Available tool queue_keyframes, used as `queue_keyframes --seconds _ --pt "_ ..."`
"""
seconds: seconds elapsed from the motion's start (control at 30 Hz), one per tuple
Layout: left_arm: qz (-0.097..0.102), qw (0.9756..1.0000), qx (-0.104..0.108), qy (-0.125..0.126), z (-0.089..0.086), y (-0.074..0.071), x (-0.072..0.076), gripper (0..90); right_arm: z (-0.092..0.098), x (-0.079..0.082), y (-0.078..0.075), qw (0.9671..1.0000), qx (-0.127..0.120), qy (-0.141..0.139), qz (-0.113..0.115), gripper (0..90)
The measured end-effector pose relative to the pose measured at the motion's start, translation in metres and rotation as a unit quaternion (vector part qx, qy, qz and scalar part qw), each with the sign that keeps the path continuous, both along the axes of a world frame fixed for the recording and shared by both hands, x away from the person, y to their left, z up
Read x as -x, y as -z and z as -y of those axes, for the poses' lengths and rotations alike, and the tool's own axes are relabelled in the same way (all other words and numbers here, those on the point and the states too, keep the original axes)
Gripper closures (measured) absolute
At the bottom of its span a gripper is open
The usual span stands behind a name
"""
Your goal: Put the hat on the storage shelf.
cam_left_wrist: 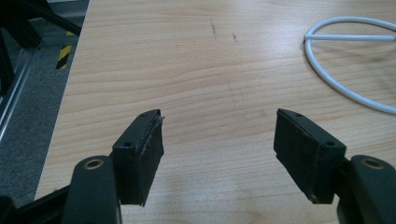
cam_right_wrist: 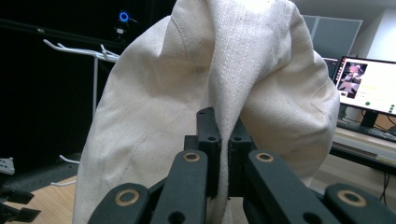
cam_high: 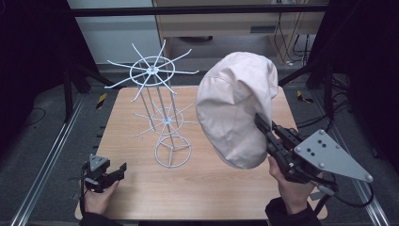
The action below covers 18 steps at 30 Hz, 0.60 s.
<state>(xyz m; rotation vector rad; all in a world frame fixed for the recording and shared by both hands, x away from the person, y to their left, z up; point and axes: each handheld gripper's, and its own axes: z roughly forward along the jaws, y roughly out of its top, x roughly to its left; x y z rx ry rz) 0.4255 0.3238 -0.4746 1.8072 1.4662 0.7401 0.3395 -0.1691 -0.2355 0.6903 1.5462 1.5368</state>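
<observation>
Pale wood grain runs across the table [cam_high: 141,188], and at its near left corner the left gripper [cam_high: 104,175] rests low in the person's left hand [cam_high: 96,200], its jaws standing wide apart with bare tabletop between them; its own view shows the two black pads [cam_left_wrist: 306,156] well apart over the wood. Near the right edge, the right hand [cam_high: 291,190] holds the right gripper [cam_high: 259,121] raised and tilted up, with the grey three-cornered plate [cam_high: 329,157] on top. Its jaws are pinched tight on a fold of a cream cloth hat [cam_high: 237,106], which hangs in the air above the right half of the table, clear of the wood. In the right gripper view the hat's fabric [cam_right_wrist: 243,70] rises straight out of the closed jaws. Farther back, at the table's middle, a white wire hat rack [cam_high: 162,113] stands upright on its ring base [cam_left_wrist: 348,74], just left of the hat and apart from it.
</observation>
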Motion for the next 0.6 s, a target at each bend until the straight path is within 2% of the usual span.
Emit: queue_keyframes --seconds 0.6 --pt "0.002 1.0000 0.000 -0.001 0.000 -0.001 0.000 32.3 -0.036 0.006 -0.013 0.9981 -0.009 -0.056 0.023 88.6"
